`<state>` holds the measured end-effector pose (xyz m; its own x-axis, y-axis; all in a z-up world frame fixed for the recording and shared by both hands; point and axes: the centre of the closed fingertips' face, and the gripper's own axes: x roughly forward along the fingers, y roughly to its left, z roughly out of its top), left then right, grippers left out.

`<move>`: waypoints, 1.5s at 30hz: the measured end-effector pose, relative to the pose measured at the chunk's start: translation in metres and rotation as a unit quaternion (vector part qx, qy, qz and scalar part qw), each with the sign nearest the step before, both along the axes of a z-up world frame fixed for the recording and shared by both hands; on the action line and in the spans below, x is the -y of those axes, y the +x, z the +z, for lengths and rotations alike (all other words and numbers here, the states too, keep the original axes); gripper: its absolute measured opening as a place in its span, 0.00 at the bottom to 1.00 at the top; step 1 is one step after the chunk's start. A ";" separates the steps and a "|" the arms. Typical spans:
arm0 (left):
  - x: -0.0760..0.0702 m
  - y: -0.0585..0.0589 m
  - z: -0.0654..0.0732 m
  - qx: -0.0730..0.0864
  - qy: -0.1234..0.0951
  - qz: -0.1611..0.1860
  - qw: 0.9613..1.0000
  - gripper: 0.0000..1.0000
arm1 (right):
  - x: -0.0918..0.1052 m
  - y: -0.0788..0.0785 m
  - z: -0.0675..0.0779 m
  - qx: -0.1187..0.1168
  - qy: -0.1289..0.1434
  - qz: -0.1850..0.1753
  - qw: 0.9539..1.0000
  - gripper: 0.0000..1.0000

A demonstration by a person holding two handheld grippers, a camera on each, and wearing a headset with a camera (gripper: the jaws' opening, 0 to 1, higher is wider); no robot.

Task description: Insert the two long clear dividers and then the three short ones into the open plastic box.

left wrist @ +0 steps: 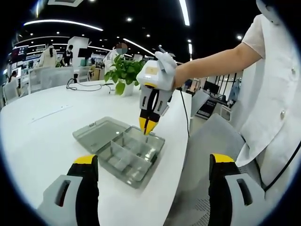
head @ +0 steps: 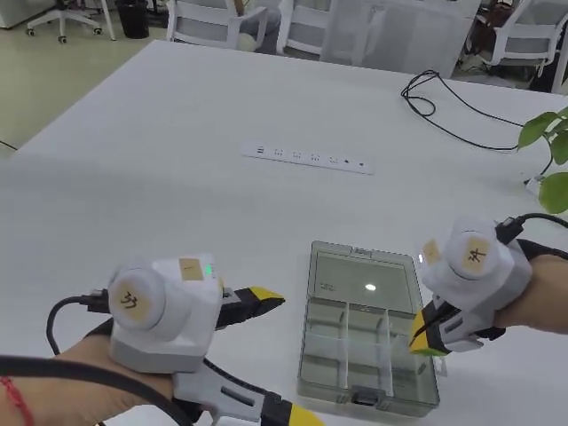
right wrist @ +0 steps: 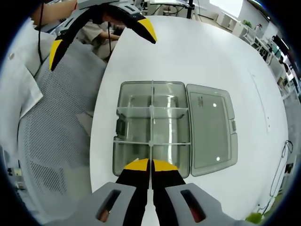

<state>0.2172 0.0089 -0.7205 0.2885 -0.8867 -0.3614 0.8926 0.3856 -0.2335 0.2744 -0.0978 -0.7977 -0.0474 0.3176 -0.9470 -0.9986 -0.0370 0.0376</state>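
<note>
The open clear plastic box (head: 312, 355) lies on the white table, its lid (head: 364, 277) folded flat behind the tray. Clear dividers (right wrist: 136, 109) cross inside the tray (right wrist: 117, 160). My right gripper (right wrist: 150, 165) is over the tray's near wall, shut on a thin clear divider (right wrist: 151, 129) that runs along the tray's middle. It comes down onto the box's right edge in the head view (head: 422, 342) and shows in the left gripper view too (left wrist: 148, 125). My left gripper (left wrist: 153, 159) is open and holds nothing, left of the box (head: 284, 355) near the table's front edge.
A white power strip (head: 306, 158) lies mid-table, with a black cable (head: 444, 111) at the far right. A green plant (head: 550, 151) stands at the right edge. Office chairs (head: 213, 22) line the far side. A grey mesh chair (right wrist: 61, 141) sits beside the table.
</note>
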 end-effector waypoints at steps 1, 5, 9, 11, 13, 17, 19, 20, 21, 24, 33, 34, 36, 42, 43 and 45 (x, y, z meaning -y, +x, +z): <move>0.000 0.000 0.000 0.000 0.000 0.000 1.000 1.00 | 0.000 -0.001 -0.001 0.000 0.002 -0.002 1.000 0.02; 0.001 0.000 0.000 -0.001 0.000 -0.001 1.000 1.00 | -0.001 -0.001 -0.005 0.007 0.008 -0.001 1.000 0.02; 0.002 -0.001 0.000 -0.001 -0.001 -0.001 1.000 1.00 | -0.001 -0.001 -0.011 0.010 0.011 -0.004 1.000 0.02; 0.002 -0.001 0.000 -0.001 -0.001 -0.001 1.000 1.00 | -0.001 -0.001 -0.015 0.012 0.012 -0.005 1.000 0.02; 0.001 -0.001 -0.001 -0.001 0.000 -0.002 1.000 1.00 | -0.001 -0.001 -0.018 0.013 0.012 -0.006 1.000 0.02; 0.001 -0.002 -0.001 -0.001 0.000 -0.002 1.000 1.00 | -0.001 -0.002 -0.023 0.016 0.011 -0.005 1.000 0.02; 0.001 -0.003 -0.002 -0.002 0.000 -0.002 1.000 1.00 | -0.001 -0.002 -0.024 0.017 0.009 -0.003 1.000 0.02; 0.001 -0.003 -0.002 -0.002 0.000 -0.002 1.000 1.00 | -0.001 -0.002 -0.025 0.017 0.008 -0.003 1.000 0.02; 0.001 -0.003 -0.002 -0.002 0.000 -0.001 1.000 1.00 | -0.001 -0.003 -0.026 0.018 0.006 -0.002 1.000 0.02; 0.001 -0.004 -0.002 -0.002 0.000 -0.002 1.000 1.00 | -0.001 -0.002 -0.027 0.017 0.005 -0.001 1.000 0.02; -0.001 -0.003 -0.002 -0.001 0.001 -0.001 1.000 1.00 | -0.001 -0.002 -0.026 0.019 0.007 -0.003 1.000 0.03; -0.001 -0.003 -0.001 -0.001 0.000 -0.001 1.000 1.00 | -0.001 -0.002 -0.026 0.020 0.009 -0.004 1.000 0.03; -0.002 -0.003 -0.001 -0.001 0.001 0.000 1.000 1.00 | -0.001 -0.002 -0.025 0.020 0.012 -0.008 1.000 0.03; -0.004 -0.002 0.001 0.001 0.000 0.004 1.000 1.00 | 0.002 0.001 -0.017 0.025 0.027 -0.025 0.999 0.07; -0.004 -0.001 0.002 0.001 0.001 0.004 1.000 1.00 | 0.002 0.002 -0.013 0.027 0.035 -0.031 0.999 0.08; -0.005 -0.001 0.003 0.002 0.000 0.005 1.000 1.00 | 0.001 0.002 -0.006 0.023 0.053 -0.046 0.997 0.12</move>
<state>0.2163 0.0137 -0.7177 0.2986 -0.8841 -0.3594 0.8900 0.3939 -0.2296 0.2761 -0.0991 -0.8036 0.0287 0.4168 -0.9085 -0.9986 0.0530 -0.0073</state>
